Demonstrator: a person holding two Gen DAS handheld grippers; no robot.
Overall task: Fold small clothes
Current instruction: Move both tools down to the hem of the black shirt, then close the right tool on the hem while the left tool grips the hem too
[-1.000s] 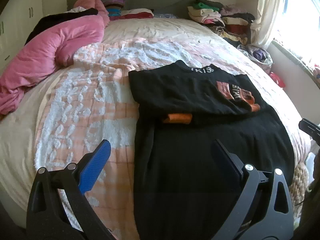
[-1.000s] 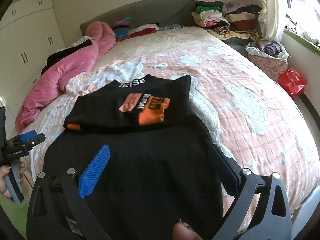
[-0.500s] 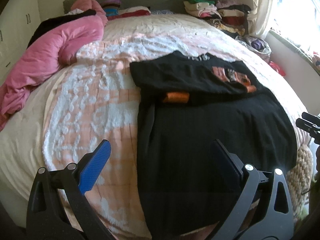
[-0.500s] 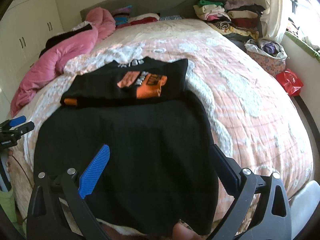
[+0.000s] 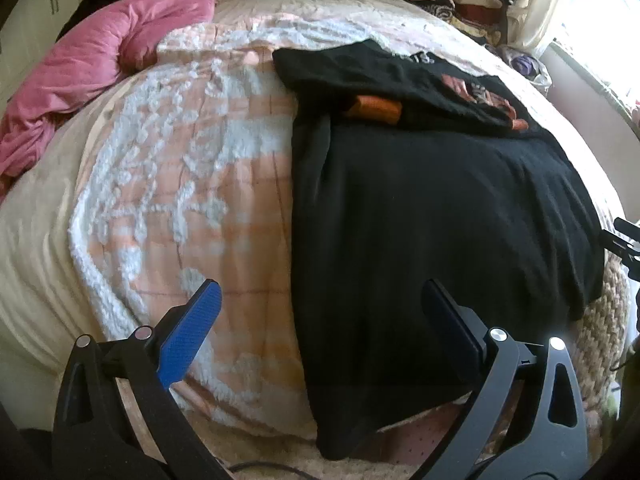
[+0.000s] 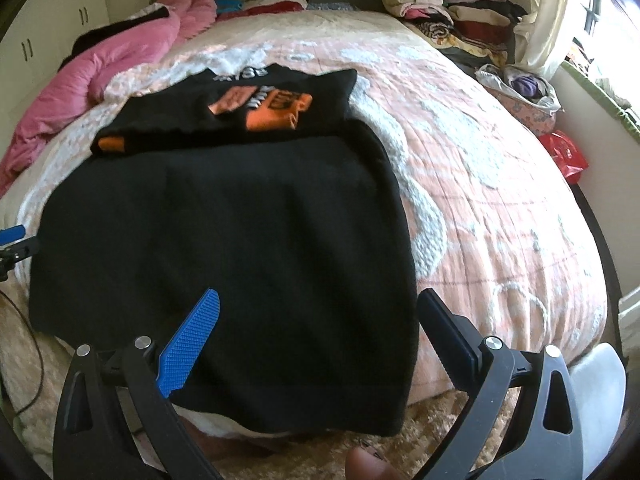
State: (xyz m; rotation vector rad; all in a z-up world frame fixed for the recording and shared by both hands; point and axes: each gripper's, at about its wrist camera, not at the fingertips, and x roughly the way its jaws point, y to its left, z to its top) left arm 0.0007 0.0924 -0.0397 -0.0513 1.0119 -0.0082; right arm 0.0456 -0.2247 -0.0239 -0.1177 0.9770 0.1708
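Gripping next: I judge the hem of the black garment (image 5: 432, 232), both corners together.
Left gripper (image 5: 320, 312): wide, empty, above hem.
Right gripper (image 6: 320, 316): wide, empty, above hem.

Black garment (image 6: 224, 240) lies plain and dark, its folded top (image 6: 256, 108) showing an orange print with white lettering. Bedspread (image 6: 480, 184) is peach check with fluffy white patches. Duvet (image 5: 100, 52) is bright pink. Gripper pads (image 5: 188, 336) are blue.
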